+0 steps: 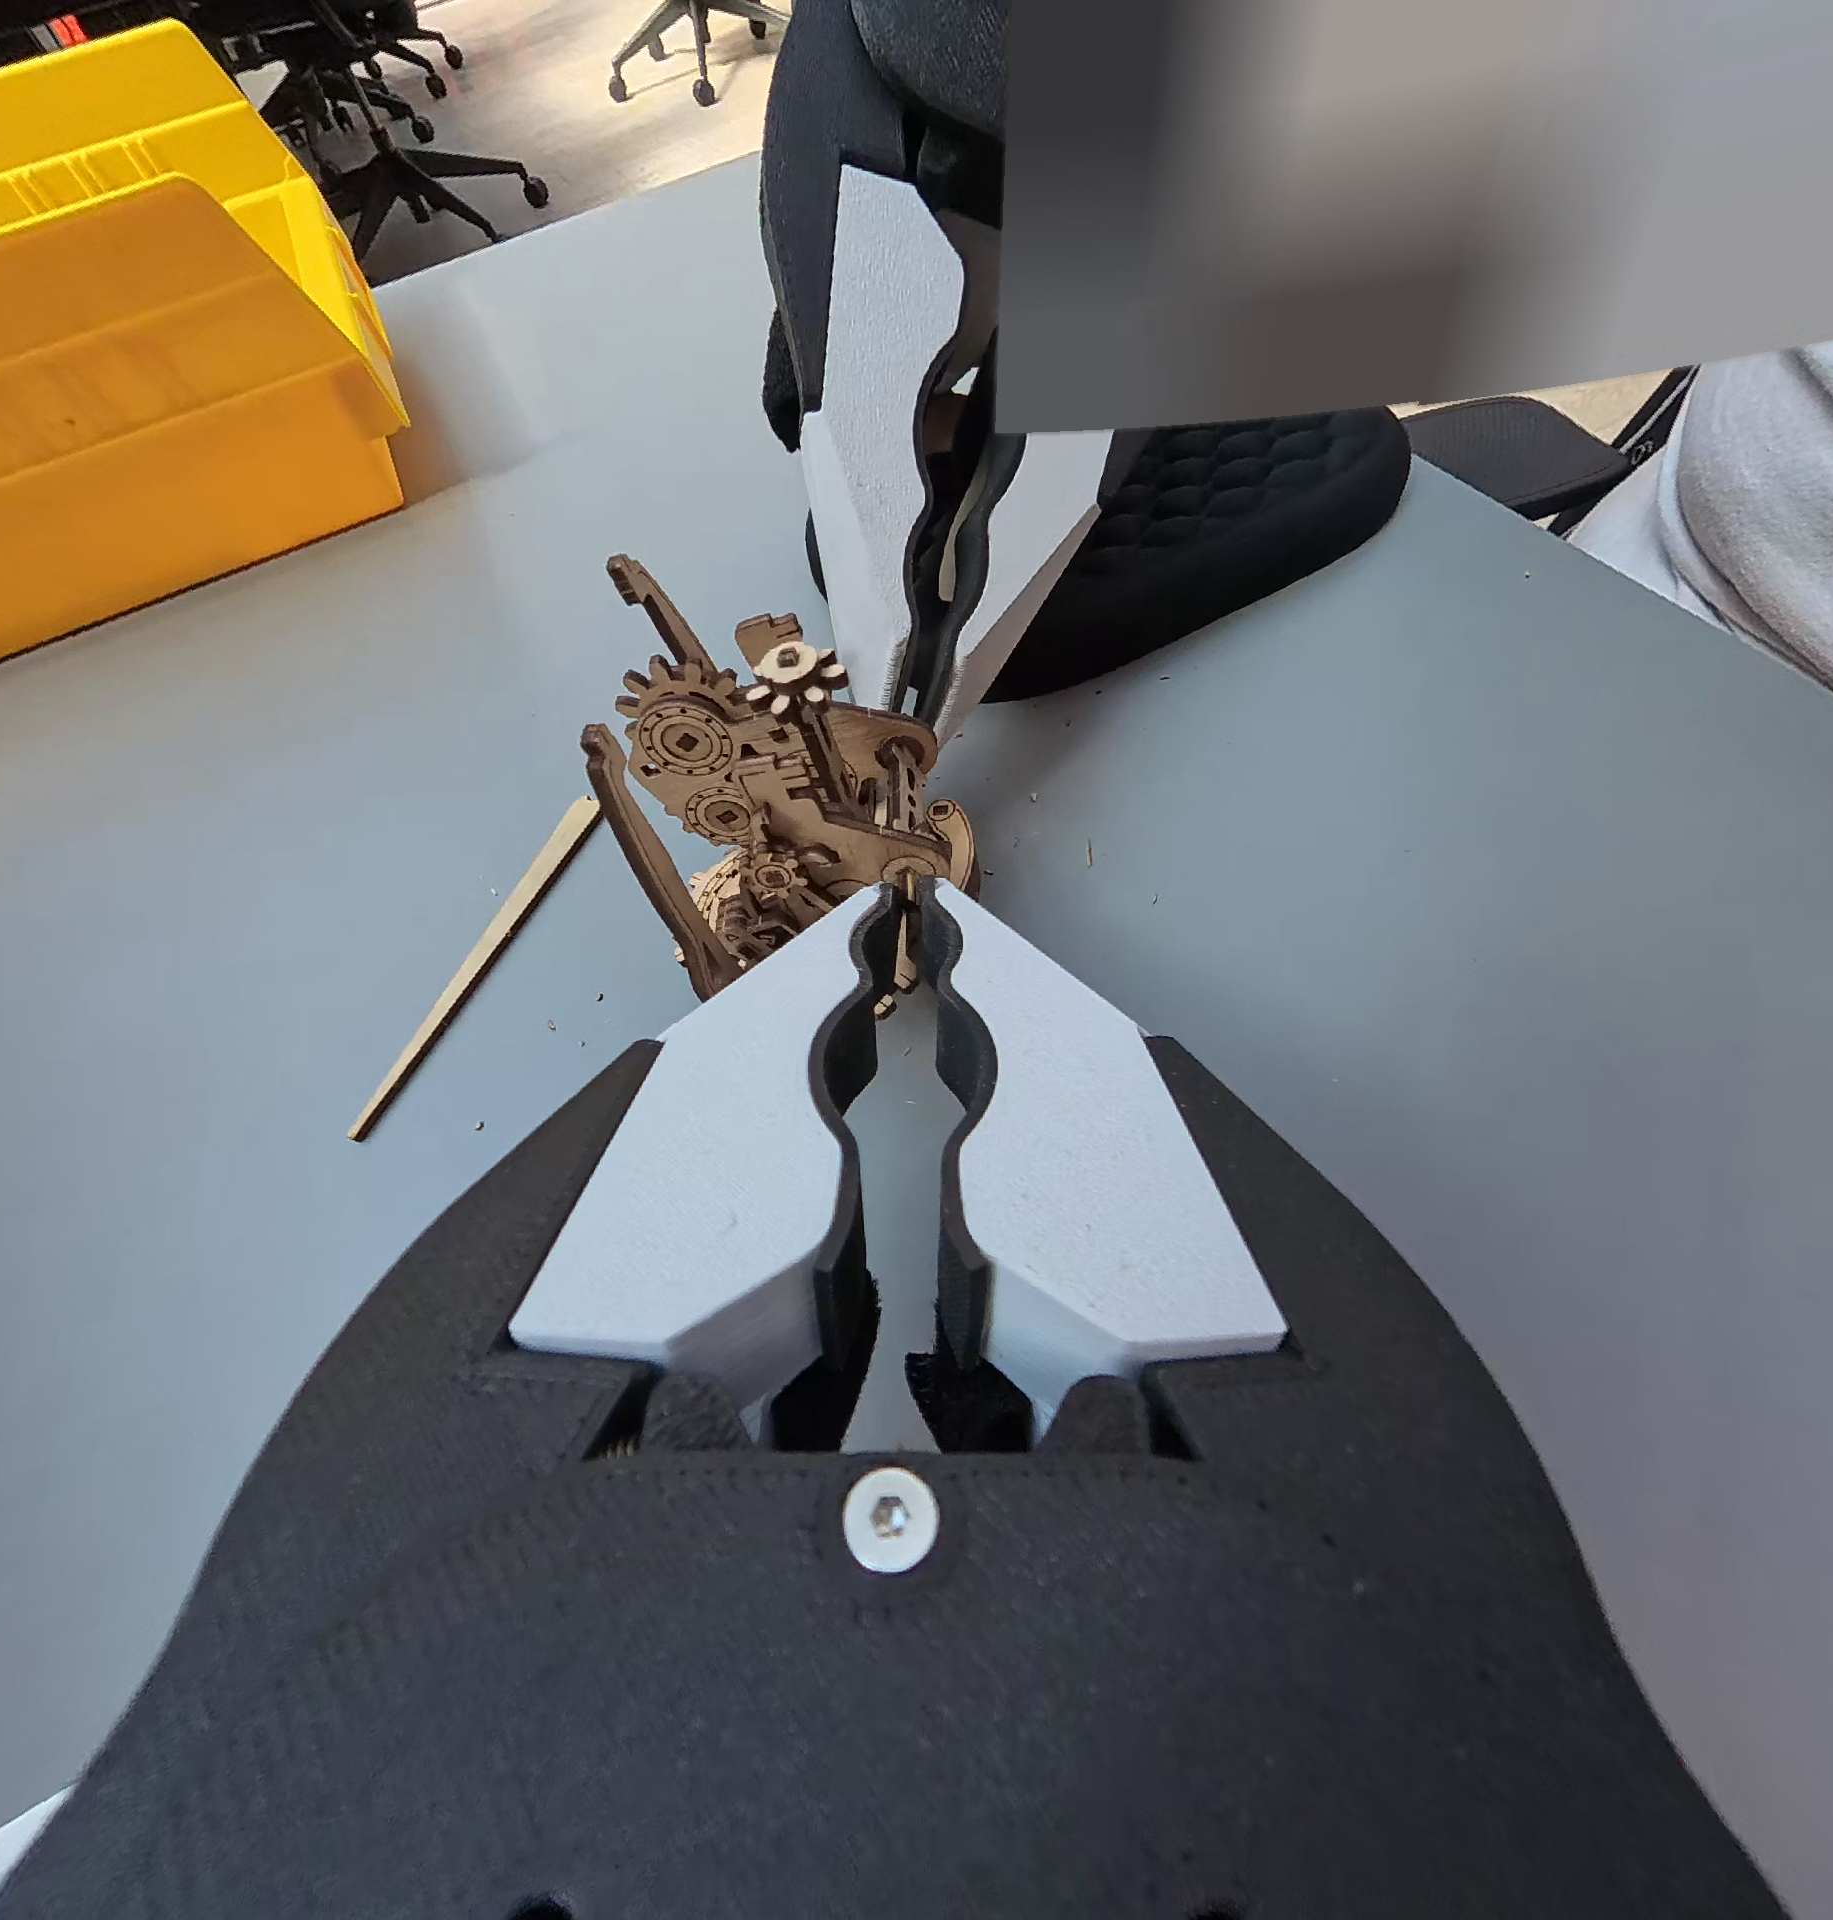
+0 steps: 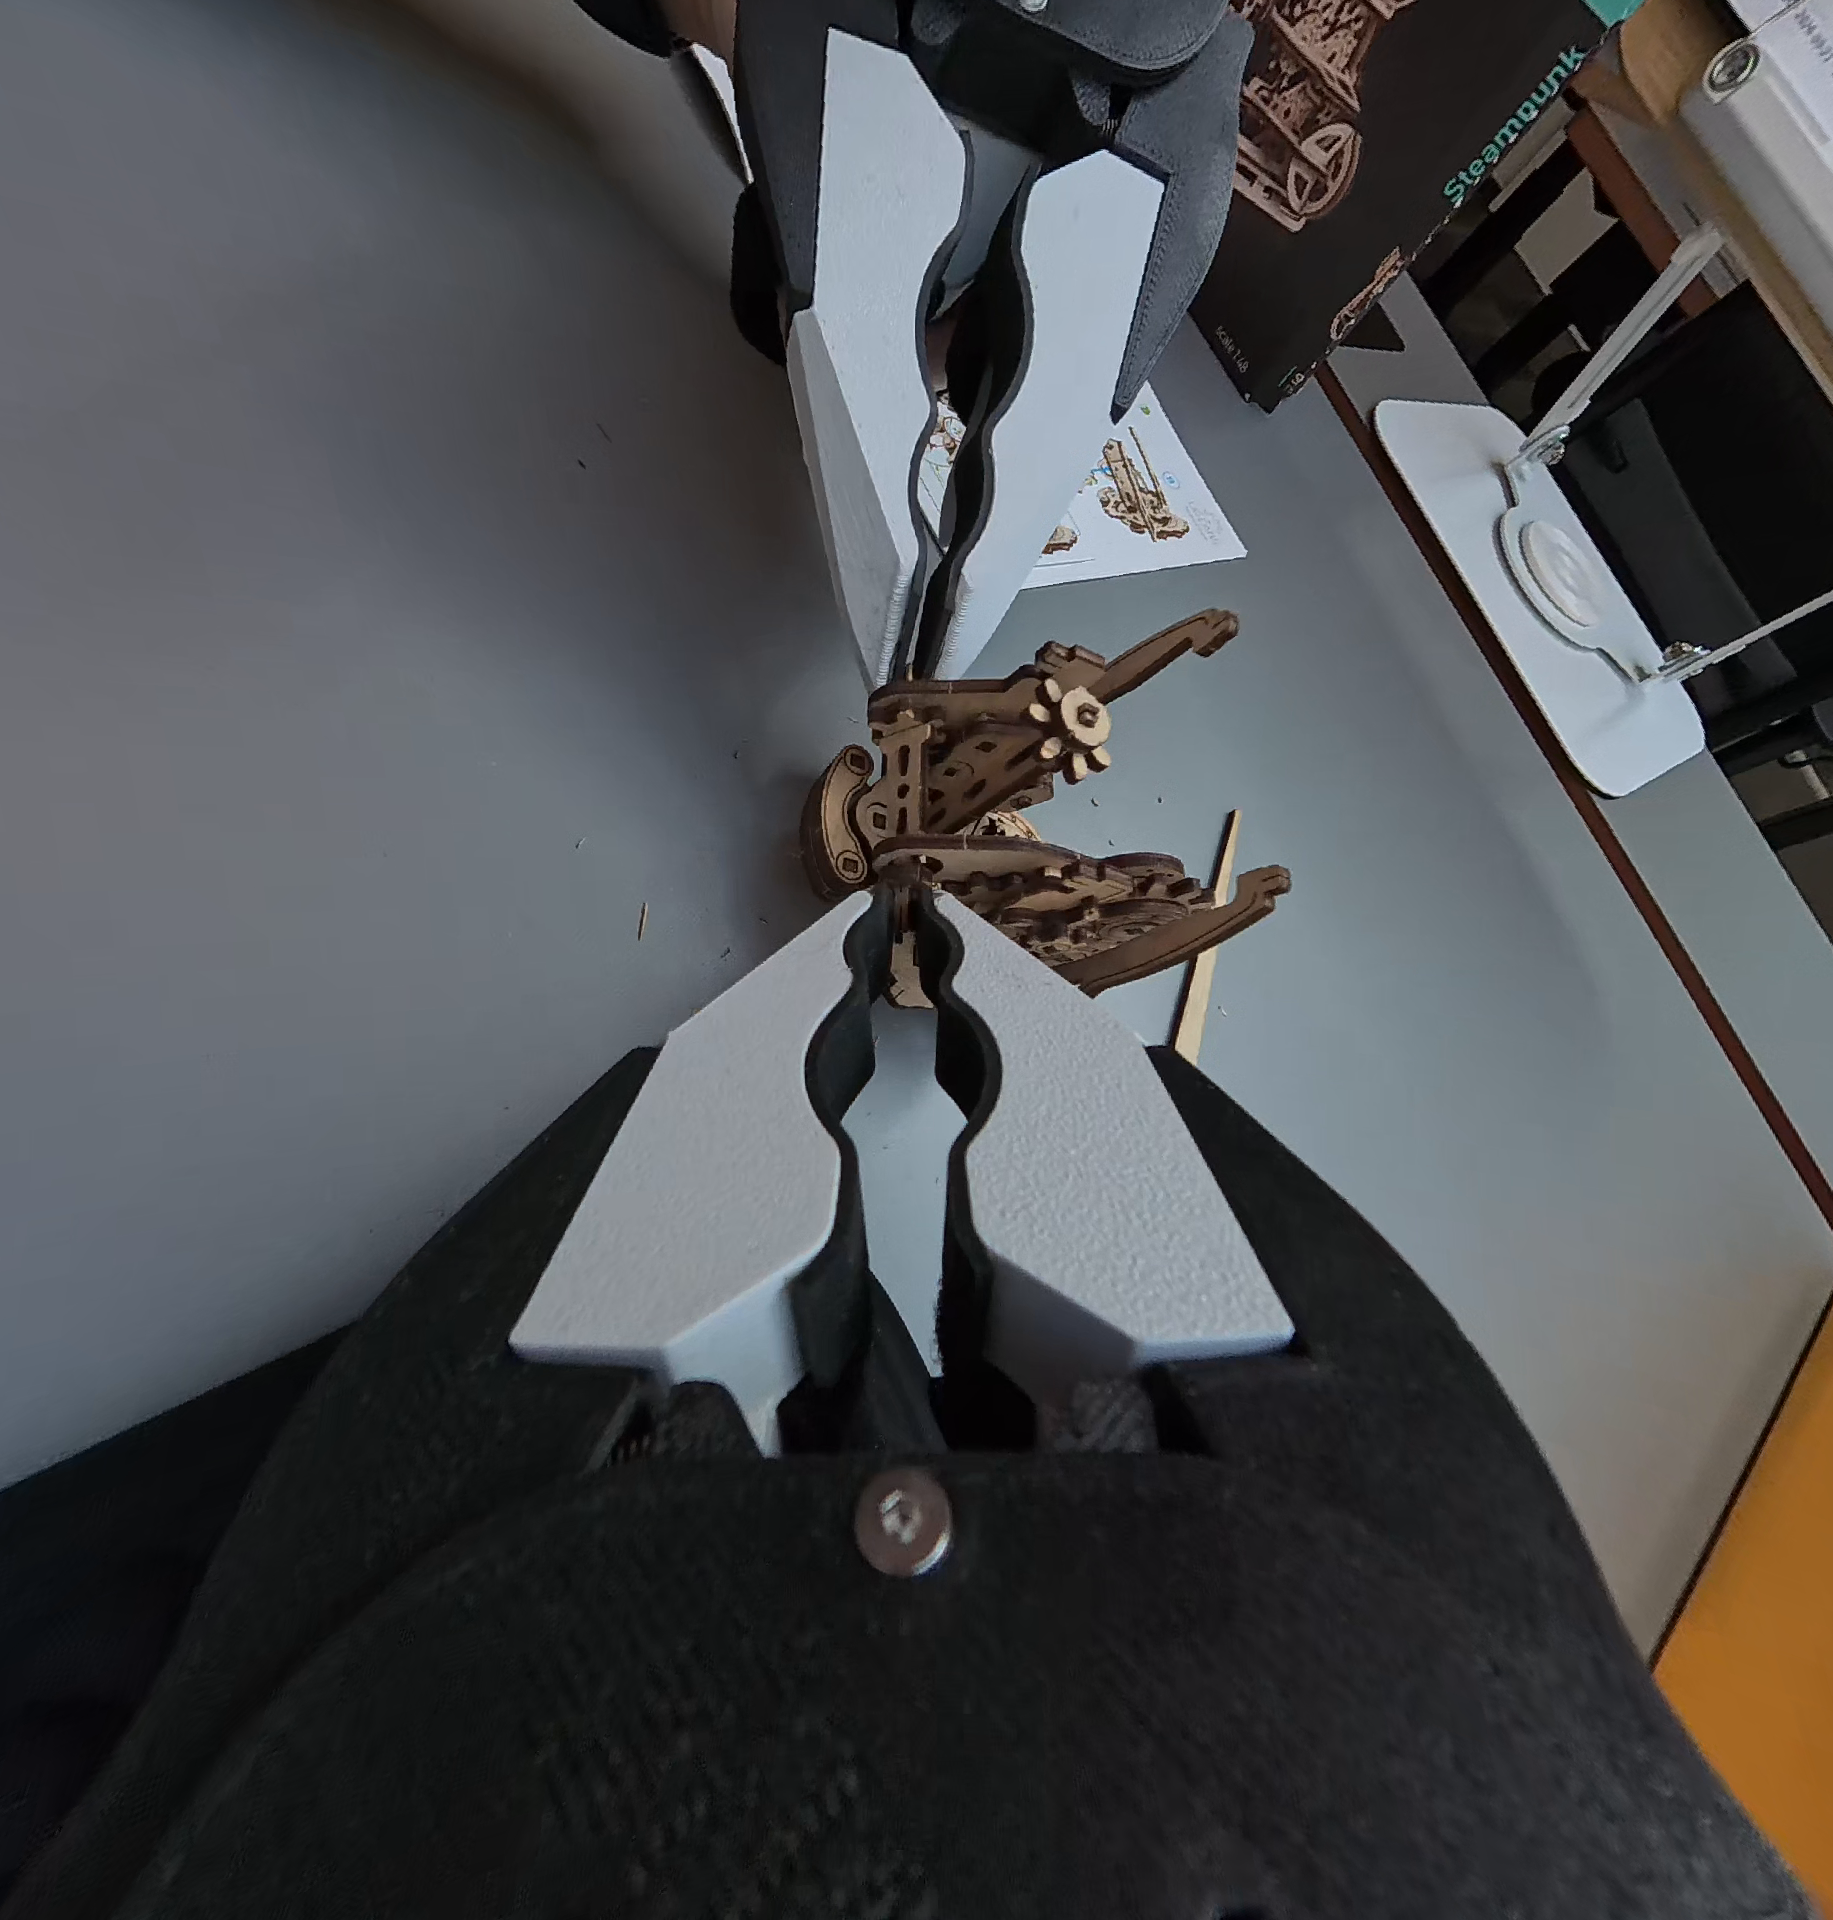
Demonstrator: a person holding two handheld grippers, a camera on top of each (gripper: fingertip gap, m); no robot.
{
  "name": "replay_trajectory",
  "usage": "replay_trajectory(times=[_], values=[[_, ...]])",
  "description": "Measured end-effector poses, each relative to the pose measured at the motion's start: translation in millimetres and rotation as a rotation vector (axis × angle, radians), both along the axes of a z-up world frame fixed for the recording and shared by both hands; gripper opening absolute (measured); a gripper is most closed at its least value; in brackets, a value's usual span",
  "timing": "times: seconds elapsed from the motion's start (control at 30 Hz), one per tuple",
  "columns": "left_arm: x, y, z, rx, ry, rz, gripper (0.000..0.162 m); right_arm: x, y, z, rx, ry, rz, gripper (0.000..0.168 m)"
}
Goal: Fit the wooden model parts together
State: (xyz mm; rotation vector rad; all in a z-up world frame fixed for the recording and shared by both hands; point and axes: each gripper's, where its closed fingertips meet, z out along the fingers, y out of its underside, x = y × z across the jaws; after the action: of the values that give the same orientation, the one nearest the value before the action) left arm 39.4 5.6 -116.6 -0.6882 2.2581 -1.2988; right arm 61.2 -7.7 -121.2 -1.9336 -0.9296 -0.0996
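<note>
A brown wooden gear model [image 1: 787, 790] with cogs and two curved arms is held just above the grey table [image 1: 216, 883]. My left gripper [image 1: 901, 896] is shut on a thin plate at the model's near edge. My right gripper [image 1: 922, 701] comes down from above and pinches the model's far edge. In the right wrist view, my right gripper [image 2: 894, 902] is shut on a thin plate of the model [image 2: 995, 790], and the left gripper [image 2: 917, 665] grips its opposite edge. A loose thin wooden stick [image 1: 476, 966] lies on the table beside the model, and it also shows in the right wrist view [image 2: 1208, 935].
Yellow bins [image 1: 143, 364] stand at the table's far left. A black chair seat [image 1: 1203, 540] and a person's grey sleeve [image 1: 1774, 520] are beyond the table edge. The dark kit box [image 2: 1359, 156], an instruction sheet [image 2: 1151, 509] and a white stand base [image 2: 1535, 592] lie nearby. The grippers are tip to tip, or close to it. The loose thin wooden stick [image 1: 476, 966] is about 12 cm from both grippers' fingertips.
</note>
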Motion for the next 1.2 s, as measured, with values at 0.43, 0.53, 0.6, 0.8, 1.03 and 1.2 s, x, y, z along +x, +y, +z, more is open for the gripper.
replay_trajectory(times=[0.43,0.53,0.6,0.8,1.03,1.2], values=[[-5.0,-2.1,-2.3,0.044,0.017,-0.03,0.001,-5.7,-2.9,0.6,0.021,-0.023,0.056,0.001],[-5.4,-1.4,-2.9,0.05,0.019,-0.031,0.001,-6.3,-2.5,1.2,0.026,-0.018,0.064,0.001],[-5.5,0.9,-5.3,0.066,0.025,-0.027,0.001,-7.8,-1.3,7.6,0.055,0.018,0.066,0.001],[-3.2,4.2,-5.0,0.033,0.01,-0.003,0.001,-1.3,-0.8,8.7,0.057,0.042,0.039,0.008],[-3.9,9.0,-5.1,0.019,0.001,0.009,0.001,18.9,-7.4,14.3,0.068,0.091,0.017,0.015],[-3.2,9.4,-4.3,-0.003,0.012,0.014,0.001,34.1,7.4,11.7,-0.105,0.397,-0.02,0.036]])
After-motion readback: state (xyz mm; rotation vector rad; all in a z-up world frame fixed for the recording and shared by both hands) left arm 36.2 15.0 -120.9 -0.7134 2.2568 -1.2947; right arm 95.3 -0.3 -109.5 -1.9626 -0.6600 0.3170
